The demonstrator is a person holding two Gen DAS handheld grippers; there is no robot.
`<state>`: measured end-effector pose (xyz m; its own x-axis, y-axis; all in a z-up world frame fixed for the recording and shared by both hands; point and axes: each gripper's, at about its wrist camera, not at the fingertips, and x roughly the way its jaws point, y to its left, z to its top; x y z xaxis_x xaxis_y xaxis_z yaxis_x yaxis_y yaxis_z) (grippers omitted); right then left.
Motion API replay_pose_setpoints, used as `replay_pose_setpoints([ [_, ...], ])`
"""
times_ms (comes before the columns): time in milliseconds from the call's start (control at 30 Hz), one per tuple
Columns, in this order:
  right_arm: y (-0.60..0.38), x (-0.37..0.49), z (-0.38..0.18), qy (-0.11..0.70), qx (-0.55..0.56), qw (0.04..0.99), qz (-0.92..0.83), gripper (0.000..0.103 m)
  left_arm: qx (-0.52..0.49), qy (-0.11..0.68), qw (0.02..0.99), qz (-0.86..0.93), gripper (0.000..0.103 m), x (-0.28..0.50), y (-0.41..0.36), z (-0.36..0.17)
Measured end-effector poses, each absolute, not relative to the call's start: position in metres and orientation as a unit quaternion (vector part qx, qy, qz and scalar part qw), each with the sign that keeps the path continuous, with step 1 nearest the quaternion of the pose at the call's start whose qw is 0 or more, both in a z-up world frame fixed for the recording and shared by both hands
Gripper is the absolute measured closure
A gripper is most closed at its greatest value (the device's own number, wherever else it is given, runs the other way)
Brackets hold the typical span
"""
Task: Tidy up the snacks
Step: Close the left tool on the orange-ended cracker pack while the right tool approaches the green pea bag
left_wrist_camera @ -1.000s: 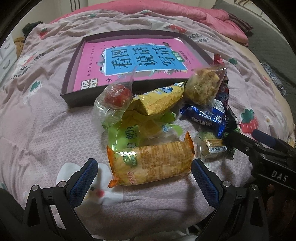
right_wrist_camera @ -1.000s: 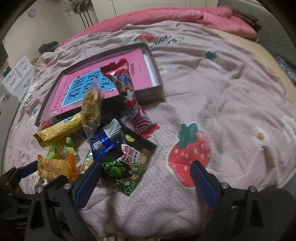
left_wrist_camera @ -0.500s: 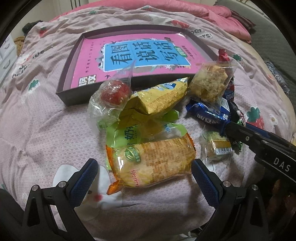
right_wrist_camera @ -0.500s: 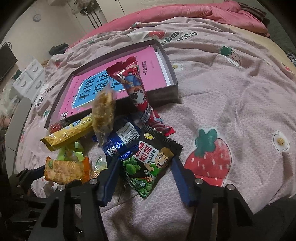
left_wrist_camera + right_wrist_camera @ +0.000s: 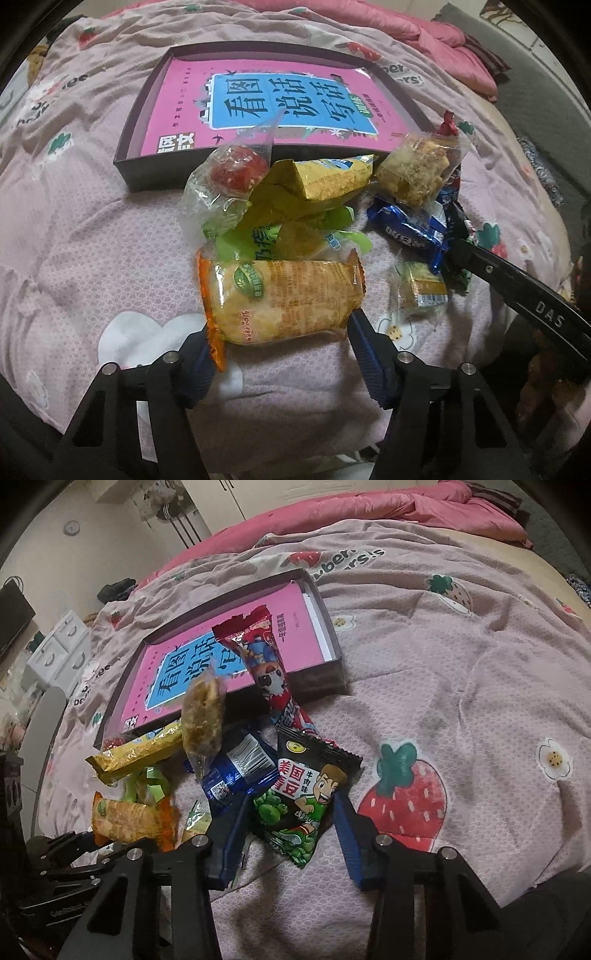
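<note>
In the left wrist view, low in the frame, my left gripper point(image 5: 284, 345) is closing its jaws around the orange cracker pack point(image 5: 282, 299); both pads touch its ends. The box point(image 5: 147, 99) sits above it.

In the right wrist view, lower centre, my right gripper point(image 5: 286, 843) is closing around the black pea packet point(image 5: 304, 792); I cannot tell if the pads press it.
</note>
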<state>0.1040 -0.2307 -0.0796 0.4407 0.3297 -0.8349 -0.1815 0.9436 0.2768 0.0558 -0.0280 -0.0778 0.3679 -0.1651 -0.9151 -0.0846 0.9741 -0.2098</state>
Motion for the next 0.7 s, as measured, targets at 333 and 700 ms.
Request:
replay_pose_setpoints([
  [333, -0.232, 0.102, -0.078, 0.505, 0.076, 0.846, 0.153, 0.06, -0.145, 0.553, 0.819, -0.053, 0.051, 0.045, -0.014, -0.068],
  [700, -0.232, 0.103, -0.08, 0.509, 0.073, 0.844, 0.152, 0.06, -0.089, 0.551, 0.829, -0.029, 0.029, 0.058, -0.039, -0.069],
])
